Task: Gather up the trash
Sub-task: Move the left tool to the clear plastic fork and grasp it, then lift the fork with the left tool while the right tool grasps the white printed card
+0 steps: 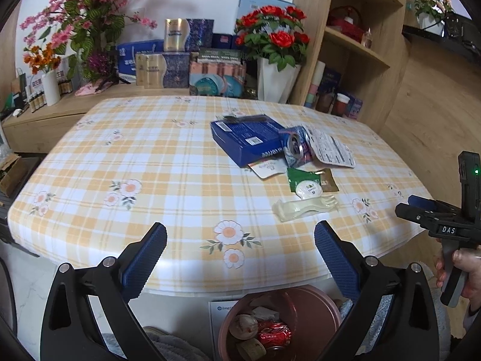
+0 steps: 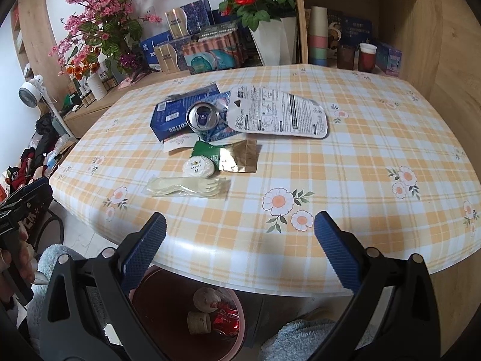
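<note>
Both tools (image 1: 240, 258) (image 2: 240, 249) spread wide, empty, short of the trash pile (image 2: 222, 132) beyond.

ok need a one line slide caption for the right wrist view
Open right gripper hovers at the edge of the plaid table, facing a trash pile around a crushed can, bin below.

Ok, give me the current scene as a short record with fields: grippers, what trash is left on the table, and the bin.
left gripper: open, empty, held short of the table's near edge
right gripper: open, empty, also short of the near edge
table: plaid floral cloth
trash on table: blue box, crushed can lying against it, white printed card, green and gold wrappers, small round white lid, clear plastic cutlery pack
bin: on floor below the table edge, already holds a red can and other scraps
</note>
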A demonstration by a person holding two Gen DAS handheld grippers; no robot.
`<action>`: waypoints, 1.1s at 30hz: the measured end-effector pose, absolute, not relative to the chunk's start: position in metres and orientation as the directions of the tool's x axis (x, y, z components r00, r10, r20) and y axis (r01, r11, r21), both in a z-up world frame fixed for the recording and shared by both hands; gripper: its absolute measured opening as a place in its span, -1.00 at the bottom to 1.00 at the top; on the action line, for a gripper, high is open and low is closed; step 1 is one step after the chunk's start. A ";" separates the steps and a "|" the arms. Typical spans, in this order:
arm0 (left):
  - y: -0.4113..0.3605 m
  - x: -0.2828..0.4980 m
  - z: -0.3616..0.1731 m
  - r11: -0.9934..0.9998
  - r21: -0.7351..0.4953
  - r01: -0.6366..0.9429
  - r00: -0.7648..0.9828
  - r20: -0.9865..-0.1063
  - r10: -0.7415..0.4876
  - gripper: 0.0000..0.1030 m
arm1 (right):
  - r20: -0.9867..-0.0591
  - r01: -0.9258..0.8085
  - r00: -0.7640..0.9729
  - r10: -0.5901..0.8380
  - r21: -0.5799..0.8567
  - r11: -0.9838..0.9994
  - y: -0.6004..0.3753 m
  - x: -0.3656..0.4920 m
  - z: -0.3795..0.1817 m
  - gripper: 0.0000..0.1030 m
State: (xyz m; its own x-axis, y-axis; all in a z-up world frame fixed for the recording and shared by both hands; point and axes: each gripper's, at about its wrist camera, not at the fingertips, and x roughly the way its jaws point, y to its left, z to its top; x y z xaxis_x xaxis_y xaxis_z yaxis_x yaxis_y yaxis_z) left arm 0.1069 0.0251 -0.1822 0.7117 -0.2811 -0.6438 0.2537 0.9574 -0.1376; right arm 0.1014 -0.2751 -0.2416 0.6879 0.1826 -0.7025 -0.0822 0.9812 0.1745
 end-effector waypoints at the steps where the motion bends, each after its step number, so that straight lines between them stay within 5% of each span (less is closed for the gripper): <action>1: 0.021 0.111 -0.186 0.955 -0.138 0.261 0.703 -0.651 -0.286 0.87 | -0.706 -0.082 0.684 0.184 0.176 0.981 -0.276 0.104 -0.245 0.88; 10: -0.050 0.163 -0.218 0.865 -0.028 0.502 0.596 -0.713 -0.369 0.85 | -0.731 -0.051 0.657 0.185 0.201 0.978 -0.291 0.128 -0.267 0.88; 16: -0.089 0.200 -0.242 0.774 -0.052 0.631 0.476 -0.762 -0.439 0.47 | -0.737 -0.024 0.650 0.185 0.224 0.974 -0.301 0.140 -0.275 0.88; 27: -0.117 0.226 -0.272 0.668 -0.056 0.742 0.338 -0.829 -0.446 0.11 | -0.744 -0.018 0.643 0.183 0.224 0.974 -0.308 0.154 -0.280 0.88; 33: -0.115 0.214 -0.271 0.657 -0.044 0.753 0.344 -0.825 -0.449 -0.59 | -0.747 -0.035 0.635 0.198 0.228 0.973 -0.304 0.161 -0.282 0.88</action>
State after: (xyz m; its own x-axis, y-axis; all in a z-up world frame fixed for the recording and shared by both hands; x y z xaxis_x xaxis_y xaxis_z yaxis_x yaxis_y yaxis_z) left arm 0.2138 -0.1150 -0.2708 0.3441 -0.4488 -0.8247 0.7527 0.6570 -0.0435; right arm 0.1606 -0.3041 -0.2819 0.6346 0.1983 -0.7470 -0.0351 0.9729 0.2284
